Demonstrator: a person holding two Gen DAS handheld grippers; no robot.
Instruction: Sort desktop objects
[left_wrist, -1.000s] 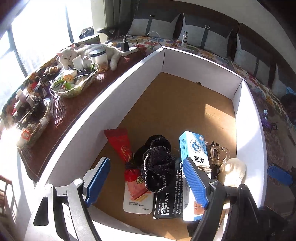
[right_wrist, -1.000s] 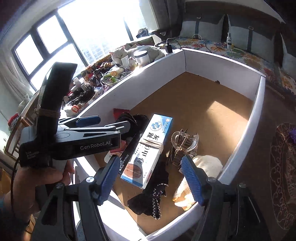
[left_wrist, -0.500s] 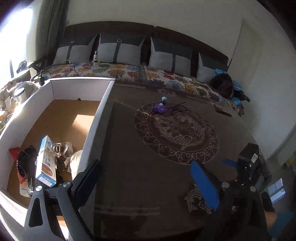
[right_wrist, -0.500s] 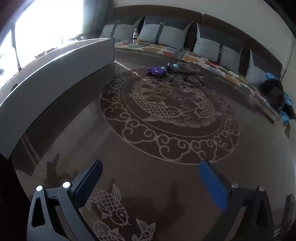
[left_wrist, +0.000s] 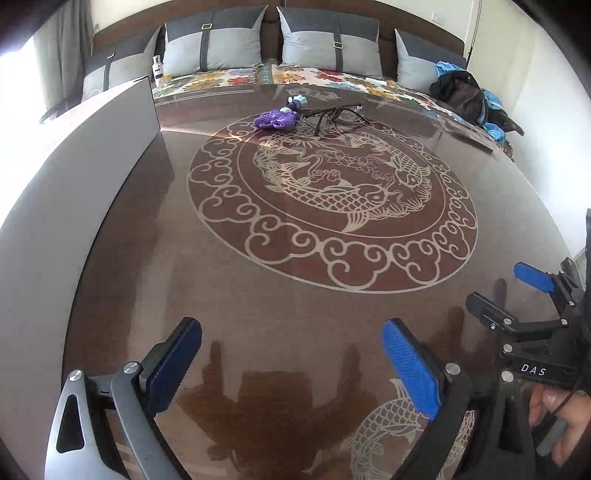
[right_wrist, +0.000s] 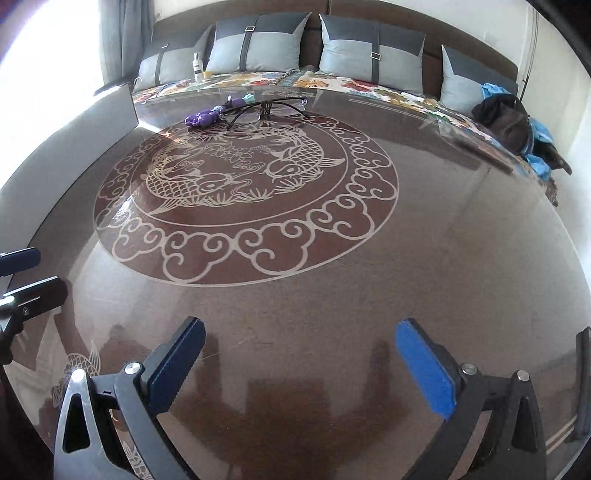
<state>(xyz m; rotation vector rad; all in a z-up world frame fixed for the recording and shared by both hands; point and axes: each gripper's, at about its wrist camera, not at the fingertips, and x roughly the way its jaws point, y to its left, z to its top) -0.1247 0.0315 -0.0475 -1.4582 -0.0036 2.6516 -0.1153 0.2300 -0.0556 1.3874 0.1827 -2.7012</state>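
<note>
The left gripper (left_wrist: 291, 363) and right gripper (right_wrist: 299, 365) are being held wide apart over the brown table (left_wrist: 295, 280), with nothing between their blue pads; both jaws have just been opening. A purple toy (left_wrist: 276, 119) and glasses (left_wrist: 334, 115) are lying side by side, far off at 12 o'clock. The white box (left_wrist: 85, 155) is standing at 10 o'clock.

Right hand-held gripper (right_wrist: 299, 363) open and empty over patterned table (right_wrist: 424, 258), glasses (right_wrist: 266, 105) beside purple toy (right_wrist: 201, 117)
</note>
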